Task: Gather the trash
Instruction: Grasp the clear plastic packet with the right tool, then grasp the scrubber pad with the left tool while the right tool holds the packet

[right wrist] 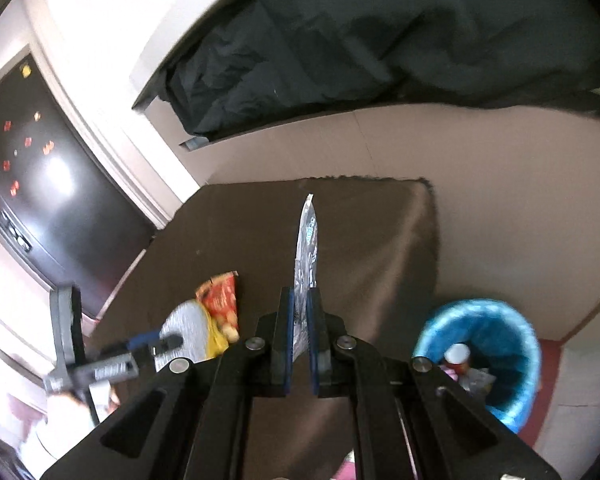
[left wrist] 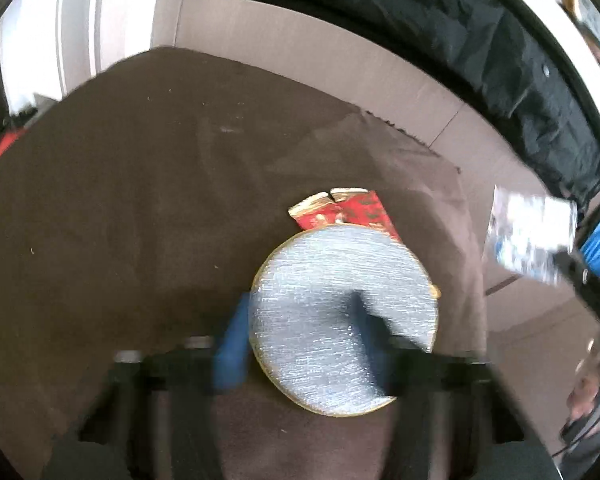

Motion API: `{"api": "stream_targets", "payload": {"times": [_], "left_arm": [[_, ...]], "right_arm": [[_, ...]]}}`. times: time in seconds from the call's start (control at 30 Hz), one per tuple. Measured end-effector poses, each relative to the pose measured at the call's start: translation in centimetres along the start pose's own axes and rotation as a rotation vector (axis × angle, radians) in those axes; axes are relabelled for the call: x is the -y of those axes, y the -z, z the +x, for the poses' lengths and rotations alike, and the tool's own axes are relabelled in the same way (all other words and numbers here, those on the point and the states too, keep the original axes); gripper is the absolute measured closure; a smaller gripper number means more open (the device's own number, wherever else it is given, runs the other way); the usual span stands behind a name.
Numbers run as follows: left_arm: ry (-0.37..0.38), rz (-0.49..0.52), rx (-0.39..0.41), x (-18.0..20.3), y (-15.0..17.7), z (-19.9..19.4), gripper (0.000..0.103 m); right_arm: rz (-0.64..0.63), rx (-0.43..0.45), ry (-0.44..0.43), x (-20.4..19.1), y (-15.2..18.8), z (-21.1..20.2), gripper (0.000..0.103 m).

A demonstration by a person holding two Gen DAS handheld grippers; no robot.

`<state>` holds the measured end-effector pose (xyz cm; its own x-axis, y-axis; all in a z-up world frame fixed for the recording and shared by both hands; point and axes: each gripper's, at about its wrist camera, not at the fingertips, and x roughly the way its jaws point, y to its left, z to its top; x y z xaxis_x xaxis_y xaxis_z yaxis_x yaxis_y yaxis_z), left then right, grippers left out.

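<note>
While a silvery wrapper [right wrist: 307,248] is being gripped edge-on in the closed right tongs [right wrist: 299,334] above the bench [right wrist: 228,232], it is best being carried right, over the blue bin [right wrist: 478,356], as the open left tongs [left wrist: 300,344] are being closed on the round silver lid [left wrist: 340,320].

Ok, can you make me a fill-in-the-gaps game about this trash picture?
1. The right gripper pinches a shiny ____ wrapper between its fingers.
2. The bin has a ____ liner.
3. The torn snack packet lying on the brown table is ____.
Missing words: silver, blue, red.
</note>
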<state>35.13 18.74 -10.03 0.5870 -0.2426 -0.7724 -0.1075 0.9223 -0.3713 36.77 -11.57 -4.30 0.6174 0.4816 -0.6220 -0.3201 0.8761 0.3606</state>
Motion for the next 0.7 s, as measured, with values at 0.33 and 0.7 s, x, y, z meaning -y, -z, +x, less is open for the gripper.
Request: {"api": "stream_targets", "payload": {"times": [0.33,0.7], "left_arm": [[-0.095,0.142,0.242,5.2,-0.3,-8.4,0.094],[-0.100,0.245,0.366,9.5,-0.8,-15.4,0.094]], "right_arm": [[-0.094,0.092,0.050,-0.5,2.0,-6.9,0.097],[-0.134,0.167,0.041,-1.9,2.2,-11.4,0.098]]}}
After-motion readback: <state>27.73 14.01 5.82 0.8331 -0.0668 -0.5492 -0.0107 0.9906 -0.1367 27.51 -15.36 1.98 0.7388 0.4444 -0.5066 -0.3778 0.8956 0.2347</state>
